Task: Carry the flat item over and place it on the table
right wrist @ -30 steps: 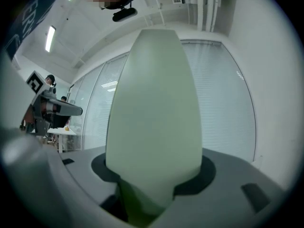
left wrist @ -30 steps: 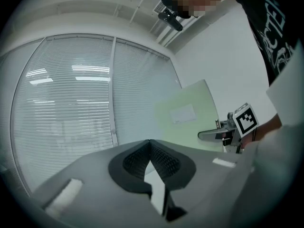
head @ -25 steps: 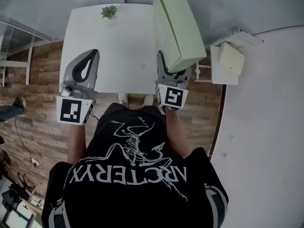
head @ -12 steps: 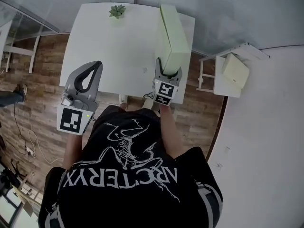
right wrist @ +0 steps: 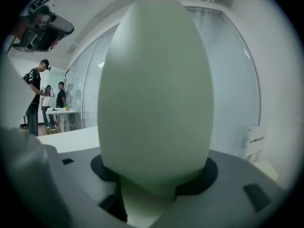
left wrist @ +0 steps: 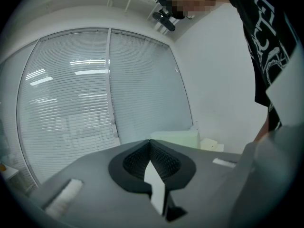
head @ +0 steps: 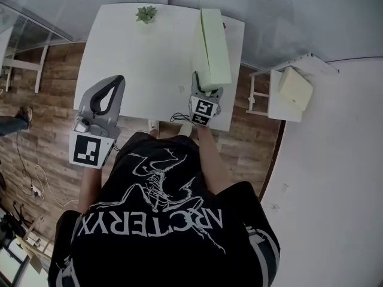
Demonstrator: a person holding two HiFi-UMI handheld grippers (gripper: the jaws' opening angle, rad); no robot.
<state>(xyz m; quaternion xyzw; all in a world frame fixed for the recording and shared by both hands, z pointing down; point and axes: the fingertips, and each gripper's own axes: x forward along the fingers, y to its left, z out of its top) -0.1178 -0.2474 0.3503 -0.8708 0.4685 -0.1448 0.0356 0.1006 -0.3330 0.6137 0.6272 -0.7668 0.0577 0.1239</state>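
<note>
The flat item is a pale green slab (head: 214,43), held on edge over the right part of the white table (head: 143,58). My right gripper (head: 204,90) is shut on its near end. In the right gripper view the slab (right wrist: 154,89) fills the middle, seated between the jaws of the right gripper (right wrist: 152,175). Whether its lower edge touches the tabletop I cannot tell. My left gripper (head: 115,79) hovers by the table's front left edge, shut and holding nothing. In the left gripper view its tips (left wrist: 150,141) meet, and it points at window blinds.
A small potted plant (head: 146,13) stands at the table's far edge. A white side stand (head: 281,103) to the right carries another pale green block (head: 295,87). Wooden floor surrounds the table. People (right wrist: 38,99) stand by a distant table in the right gripper view.
The right gripper has moved forward and in over the table with the slab, which has turned from leaning out to the right to standing on edge above the table's right side. The left gripper barely shifted.
</note>
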